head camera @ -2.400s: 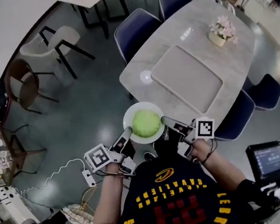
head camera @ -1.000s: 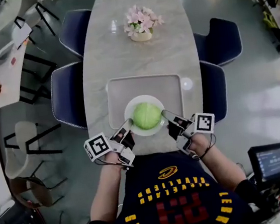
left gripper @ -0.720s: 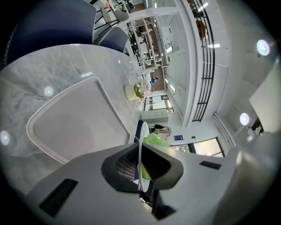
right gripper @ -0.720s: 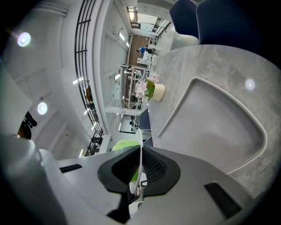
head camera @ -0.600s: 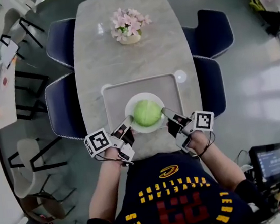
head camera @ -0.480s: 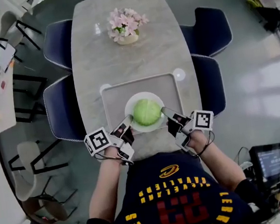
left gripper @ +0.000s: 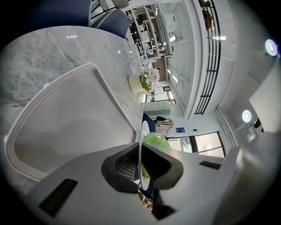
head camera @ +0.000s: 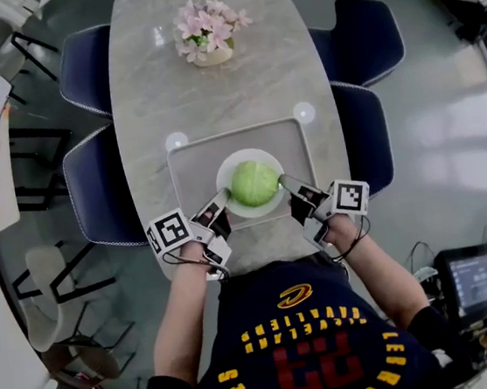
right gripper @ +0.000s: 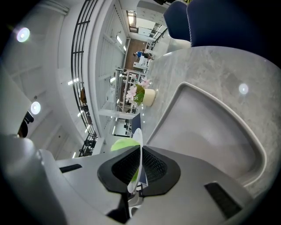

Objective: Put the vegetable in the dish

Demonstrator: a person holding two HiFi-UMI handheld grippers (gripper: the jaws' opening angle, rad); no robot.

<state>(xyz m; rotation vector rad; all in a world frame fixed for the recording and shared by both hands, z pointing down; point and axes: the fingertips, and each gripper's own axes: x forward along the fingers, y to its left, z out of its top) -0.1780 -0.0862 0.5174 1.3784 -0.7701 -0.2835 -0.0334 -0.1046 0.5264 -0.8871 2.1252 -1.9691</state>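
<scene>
Figure: a white dish carrying a green cabbage is shown over a pale grey tray on a marble-patterned table. The cabbage lies in the middle of the dish. The dish is taken at two opposite points: its near-left rim by the left gripper and its near-right rim by the right gripper. In the left gripper view the thin rim is seen edge-on, pinched between the two dark fingers, with the cabbage visible just beyond them. In the right gripper view the rim is likewise clamped from both sides. Whether the dish rests on the tray or is held just above it cannot be determined. A pot of pink flowers stands at the far end of the table, well apart from the tray. Dark blue chairs are set along both long sides.
</scene>
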